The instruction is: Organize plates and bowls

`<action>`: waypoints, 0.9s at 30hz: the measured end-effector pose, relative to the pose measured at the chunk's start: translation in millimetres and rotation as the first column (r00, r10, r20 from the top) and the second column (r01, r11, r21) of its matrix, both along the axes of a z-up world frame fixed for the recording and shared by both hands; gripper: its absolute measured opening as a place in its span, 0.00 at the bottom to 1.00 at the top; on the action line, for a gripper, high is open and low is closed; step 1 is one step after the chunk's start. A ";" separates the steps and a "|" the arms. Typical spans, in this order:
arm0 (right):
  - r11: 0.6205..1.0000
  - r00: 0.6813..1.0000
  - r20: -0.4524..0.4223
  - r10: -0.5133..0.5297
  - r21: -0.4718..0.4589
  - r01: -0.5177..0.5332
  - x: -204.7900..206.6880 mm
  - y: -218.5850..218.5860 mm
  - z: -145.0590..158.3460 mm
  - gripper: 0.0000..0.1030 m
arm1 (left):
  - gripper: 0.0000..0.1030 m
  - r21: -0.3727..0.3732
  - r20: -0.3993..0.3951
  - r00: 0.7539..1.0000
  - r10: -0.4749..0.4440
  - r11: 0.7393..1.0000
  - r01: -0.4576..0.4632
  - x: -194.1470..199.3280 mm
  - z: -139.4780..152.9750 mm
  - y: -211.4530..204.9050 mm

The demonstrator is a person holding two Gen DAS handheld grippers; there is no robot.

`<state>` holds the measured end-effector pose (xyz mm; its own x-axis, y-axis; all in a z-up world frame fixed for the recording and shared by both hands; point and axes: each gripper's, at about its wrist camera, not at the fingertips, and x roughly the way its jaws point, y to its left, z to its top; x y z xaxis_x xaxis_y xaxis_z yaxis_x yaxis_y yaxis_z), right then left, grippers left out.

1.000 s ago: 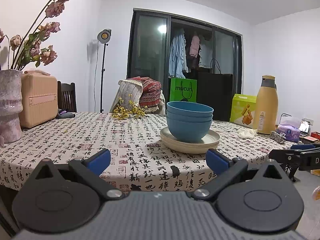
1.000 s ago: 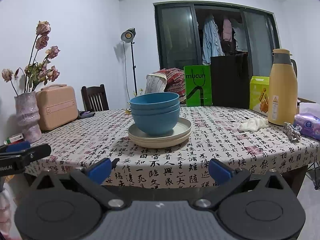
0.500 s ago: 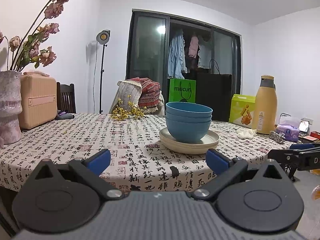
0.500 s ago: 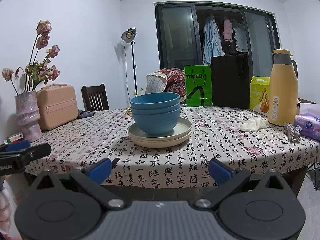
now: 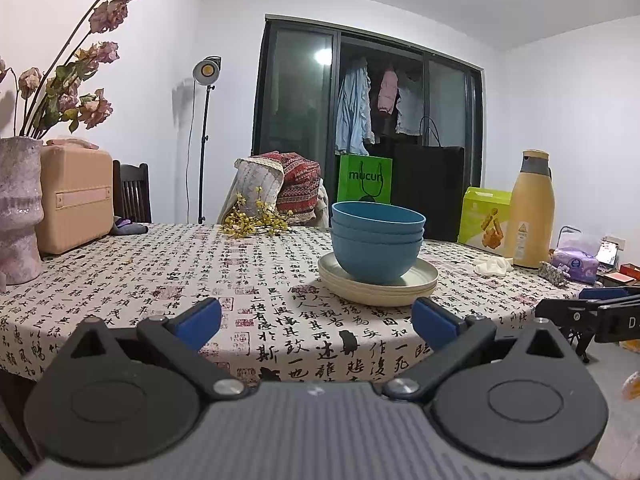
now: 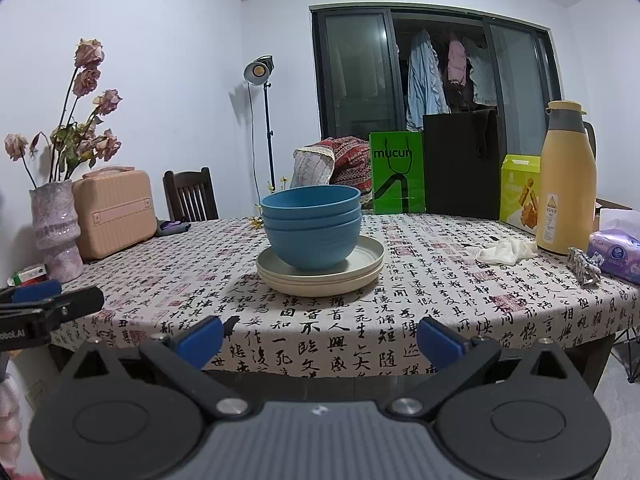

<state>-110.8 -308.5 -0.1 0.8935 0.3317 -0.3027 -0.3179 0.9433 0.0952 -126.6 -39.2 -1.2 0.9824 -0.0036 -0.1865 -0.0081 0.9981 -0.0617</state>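
Three nested blue bowls stand on a stack of cream plates in the middle of the table; the bowls and plates also show in the right wrist view. My left gripper is open and empty, level with the table's near edge, well short of the stack. My right gripper is open and empty, also off the near edge. Each gripper shows at the side of the other's view: the right gripper, the left gripper.
The table has a calligraphy-print cloth. At the left are a pink vase with dried roses and a peach case. At the right are a yellow thermos, a green box, a white cloth and a tissue pack. Bags stand at the back.
The left wrist view has drifted very slightly. Both grippers stay open and the stack has not moved.
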 end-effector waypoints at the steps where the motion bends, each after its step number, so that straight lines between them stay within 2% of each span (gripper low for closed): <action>1: 1.000 1.000 0.000 0.000 0.001 0.000 -0.1 0.1 0.1 1.00 | 1.00 -0.001 0.000 1.000 -0.002 1.000 0.002 0.0 0.0 0.2; 27: 1.000 1.000 -0.005 -0.001 -0.005 0.001 4.6 -6.4 -2.6 1.00 | 1.00 -0.005 0.002 1.000 -0.026 1.000 0.026 -0.4 -1.9 -0.8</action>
